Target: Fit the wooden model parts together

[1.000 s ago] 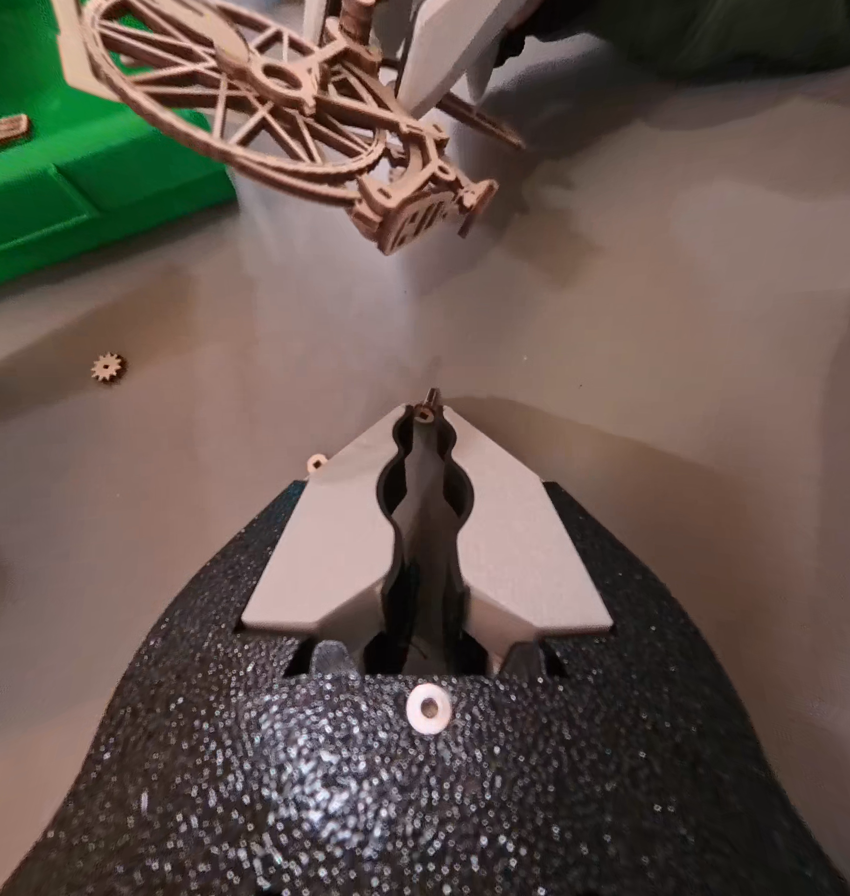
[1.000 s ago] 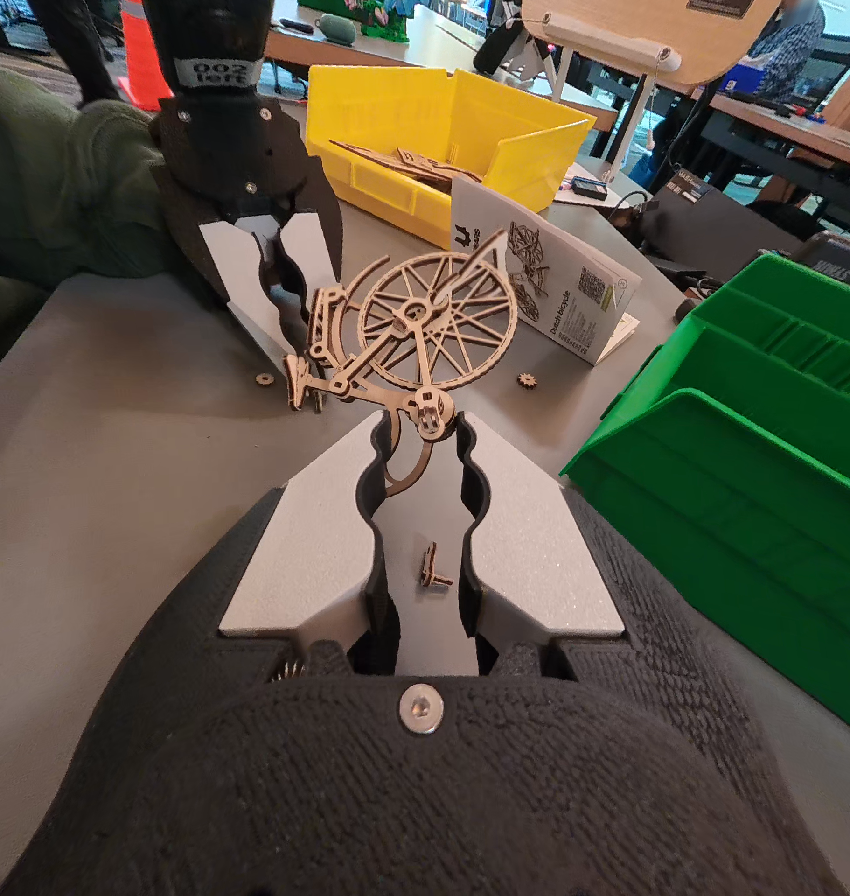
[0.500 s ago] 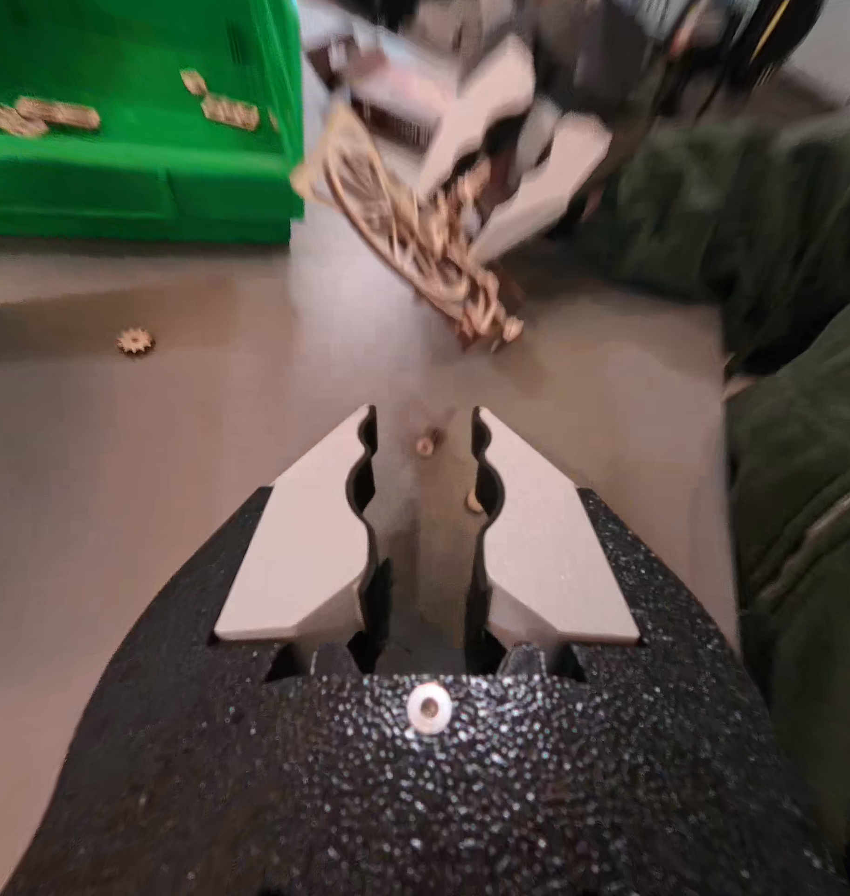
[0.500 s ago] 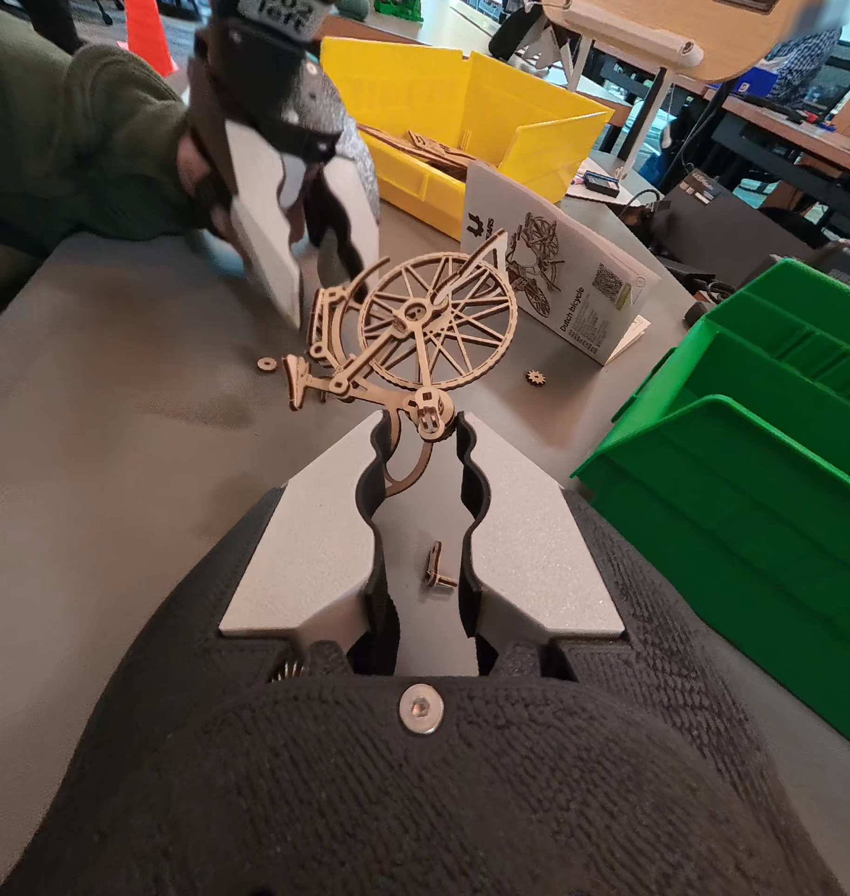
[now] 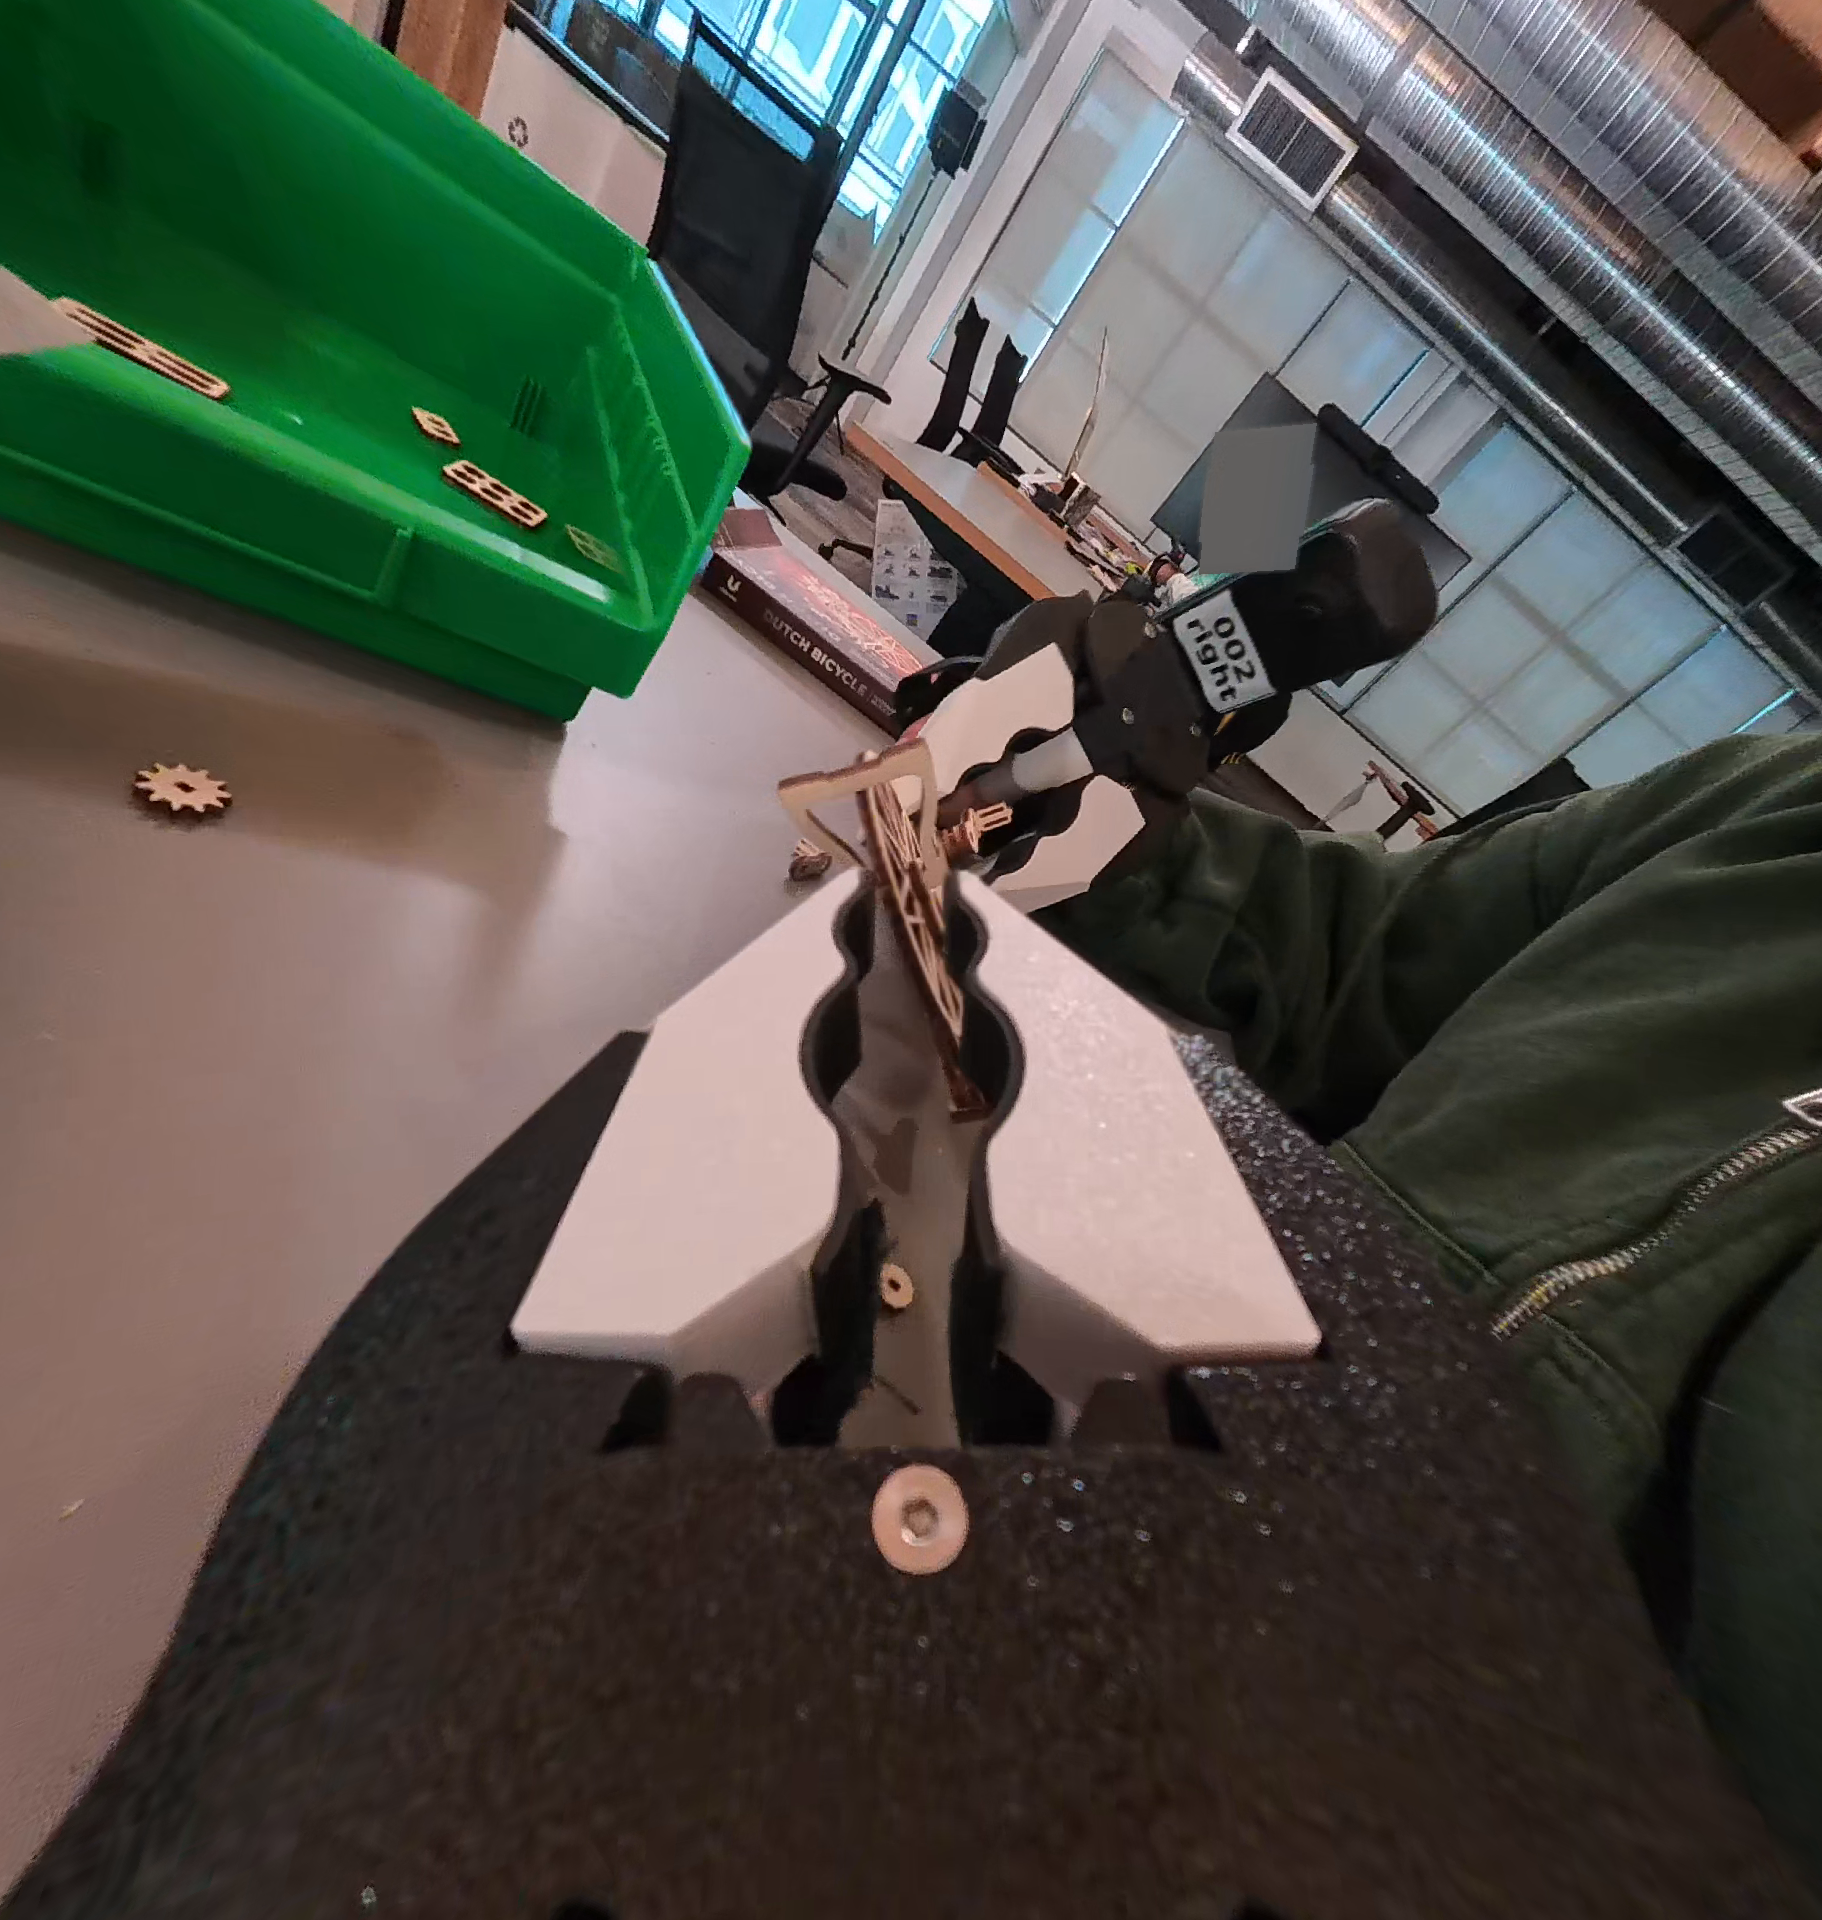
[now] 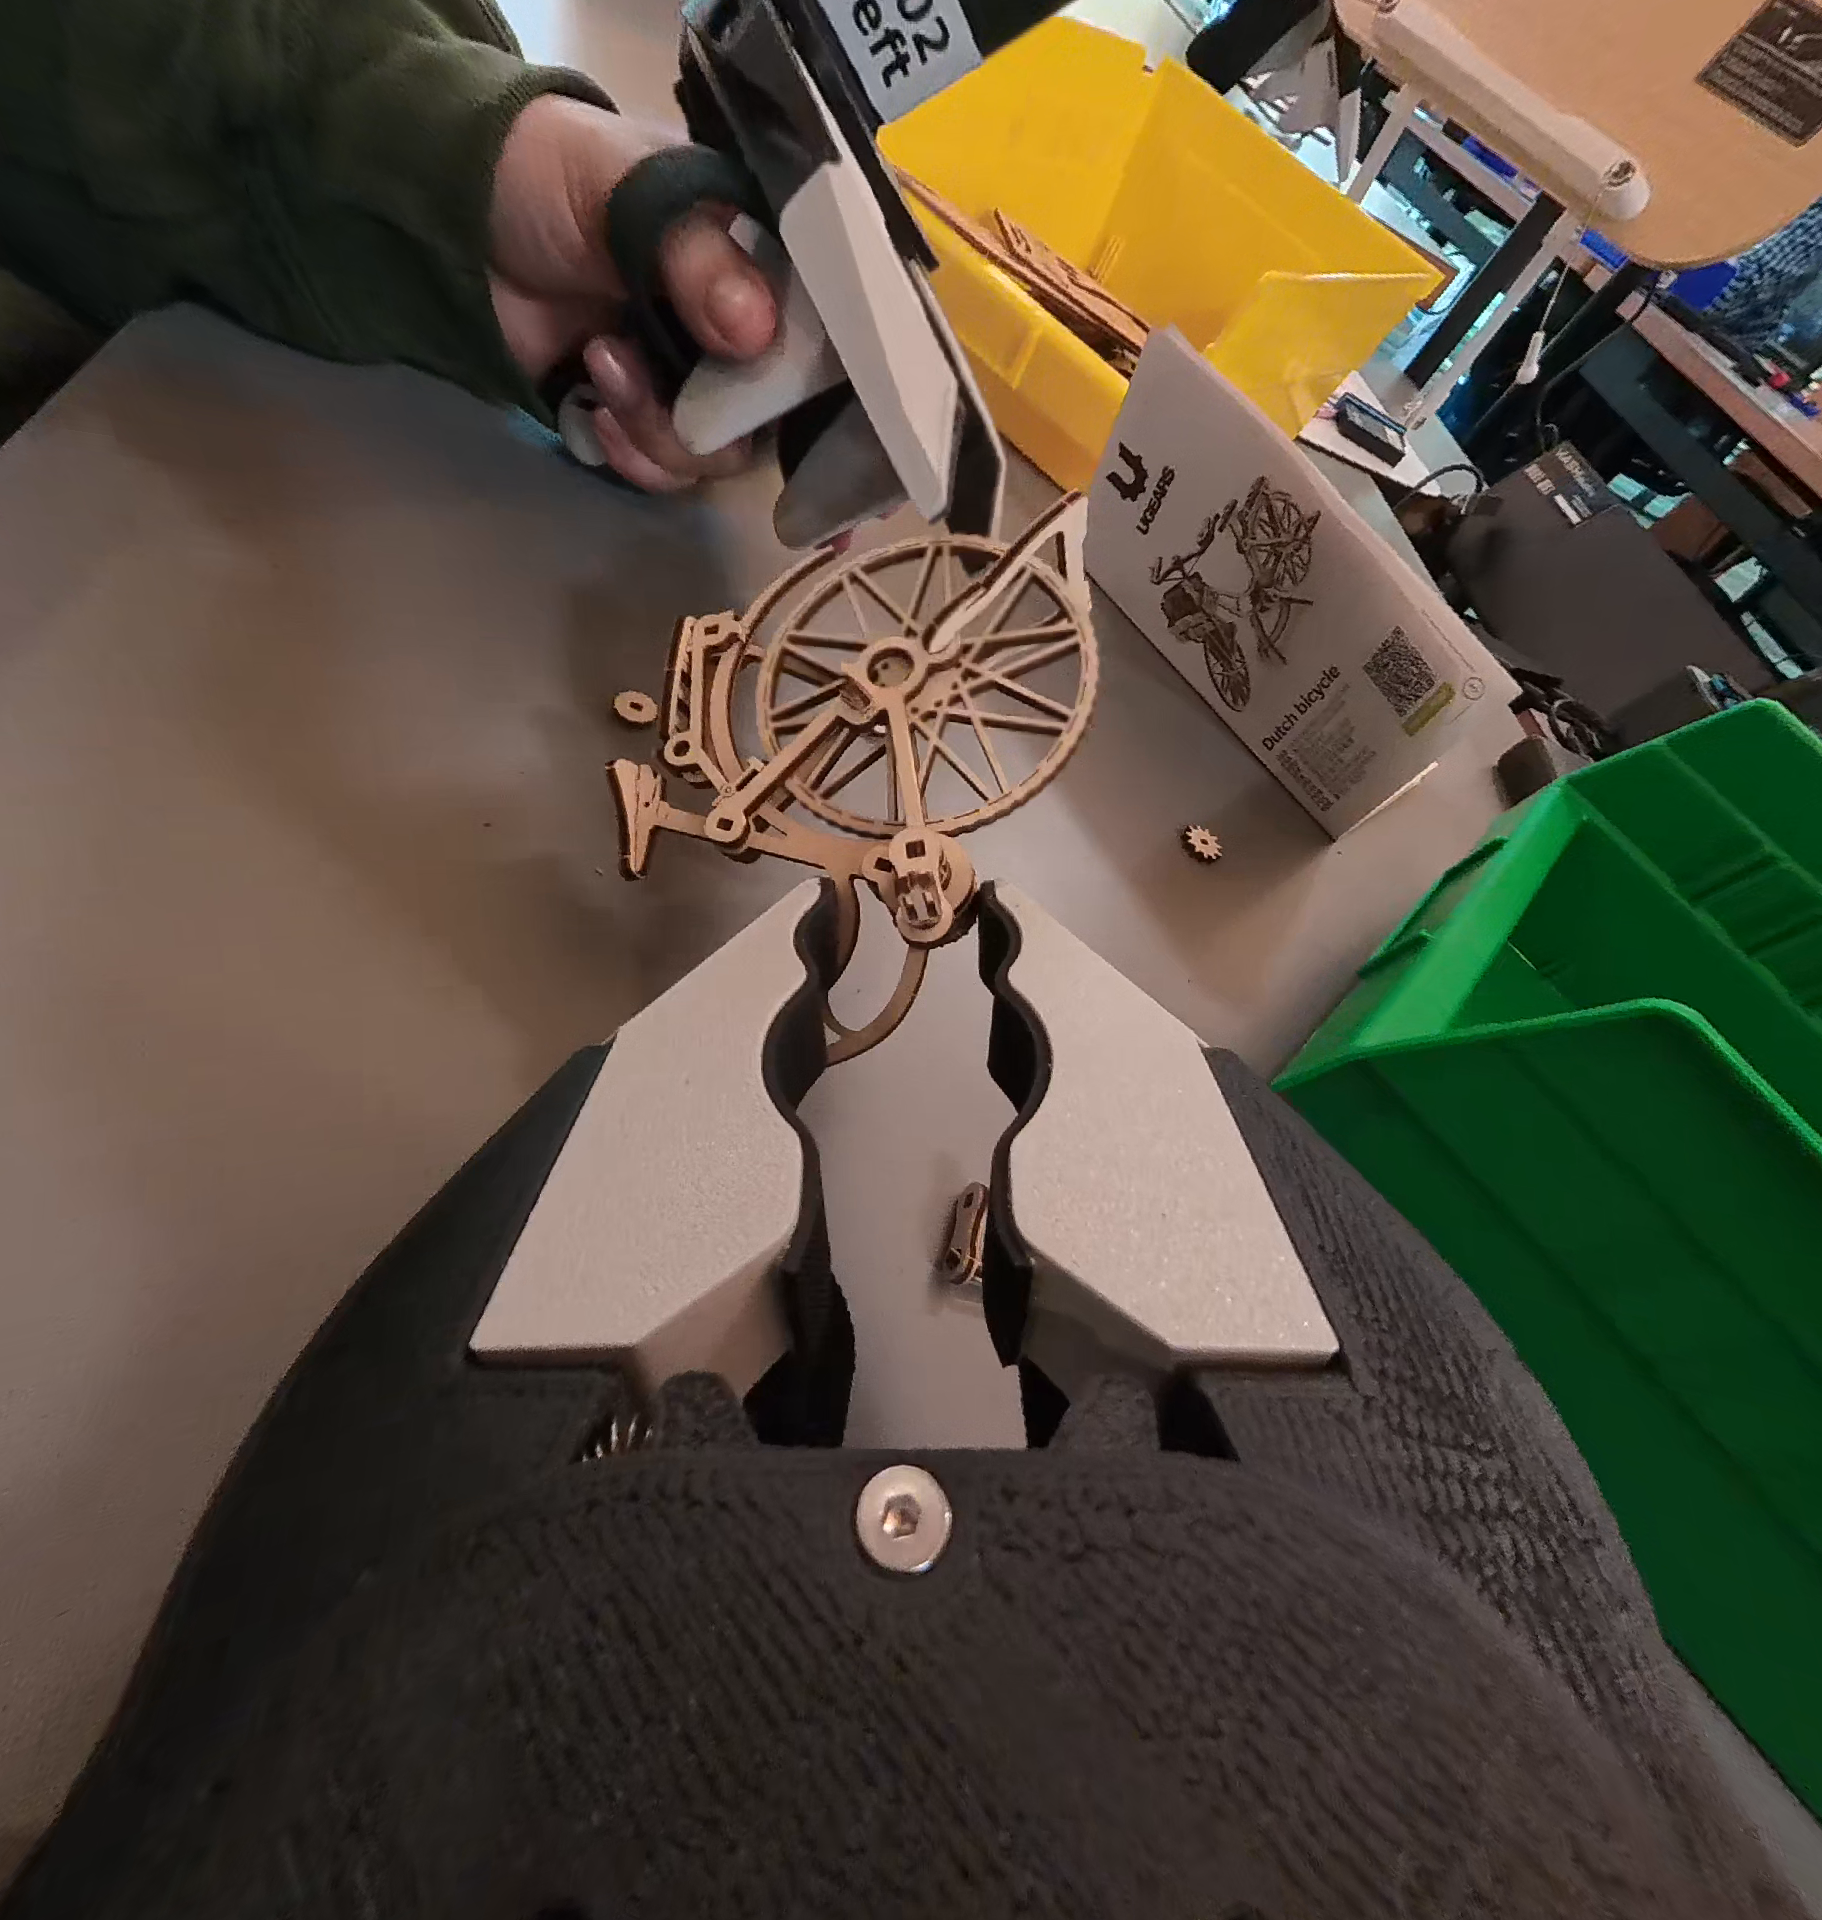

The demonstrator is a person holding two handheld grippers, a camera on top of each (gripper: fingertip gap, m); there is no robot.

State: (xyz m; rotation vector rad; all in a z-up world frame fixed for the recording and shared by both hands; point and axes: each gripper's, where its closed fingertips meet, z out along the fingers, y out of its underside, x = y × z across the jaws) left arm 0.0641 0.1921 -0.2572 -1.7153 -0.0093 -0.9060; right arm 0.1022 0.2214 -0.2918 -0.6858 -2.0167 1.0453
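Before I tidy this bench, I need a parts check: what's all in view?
wheel: 1, tan, held in the air
gear: 1, tan, on table by booklet
washer: 1, tan, on table left of wheel
link: 1, tan, on table
yellow bin: 1, far side, wooden sheets inside
green bin: 1 or 2, right of wheel
booklet: 1, white, standing near yellow bin
left gripper: black and white, straddling wheel's rim; grip unclear
right gripper: shut on wheel's hub
hand: 1, holding left gripper
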